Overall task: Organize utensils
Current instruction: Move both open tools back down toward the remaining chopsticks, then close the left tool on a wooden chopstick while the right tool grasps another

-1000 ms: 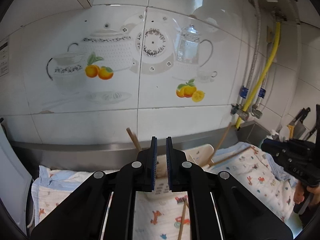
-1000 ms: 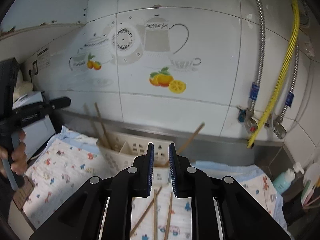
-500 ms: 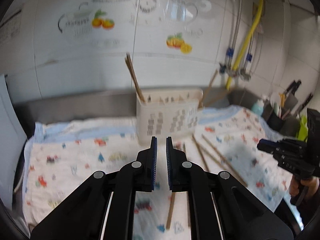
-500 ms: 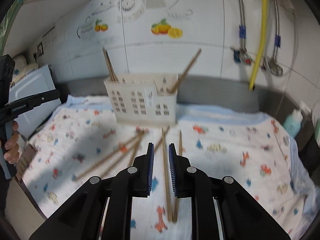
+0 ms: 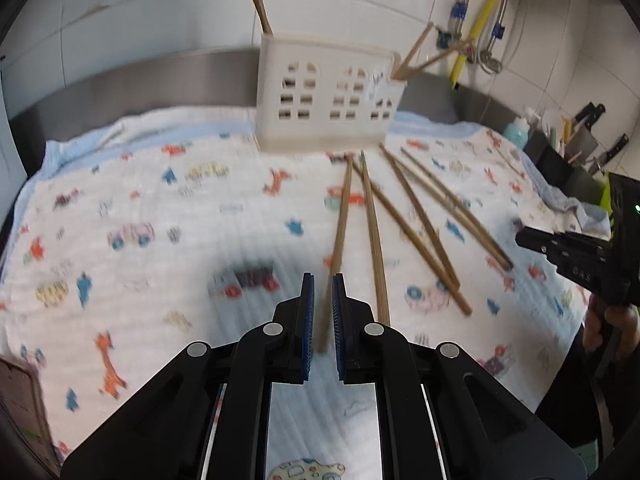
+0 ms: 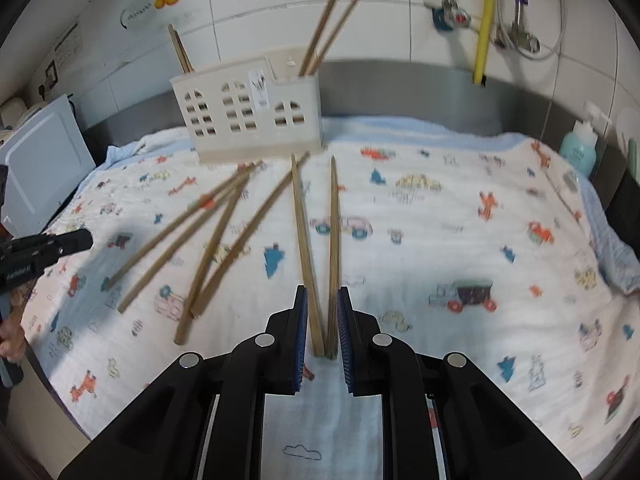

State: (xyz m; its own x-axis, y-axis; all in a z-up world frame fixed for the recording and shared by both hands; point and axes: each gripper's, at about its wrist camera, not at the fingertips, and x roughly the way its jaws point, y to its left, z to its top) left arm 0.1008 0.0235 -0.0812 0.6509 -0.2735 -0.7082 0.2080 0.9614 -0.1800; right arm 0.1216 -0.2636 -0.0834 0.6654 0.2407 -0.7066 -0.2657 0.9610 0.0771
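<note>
From my right-hand camera, left to right: white appliance (image 6: 38, 160), cream utensil holder (image 6: 248, 120) on the cartoon-print cloth (image 6: 440, 240), loose chopsticks (image 6: 224, 236) before it, teal bottle (image 6: 578, 152). Left gripper (image 5: 321, 292) and right gripper (image 6: 322, 304) both nearly closed, gripping nothing.

Cloth: a printed cloth (image 6: 440, 240) covered the counter.
Far wall: a yellow hose (image 6: 486, 20) hung down.
Right: a teal bottle (image 6: 580, 152) stood.
</note>
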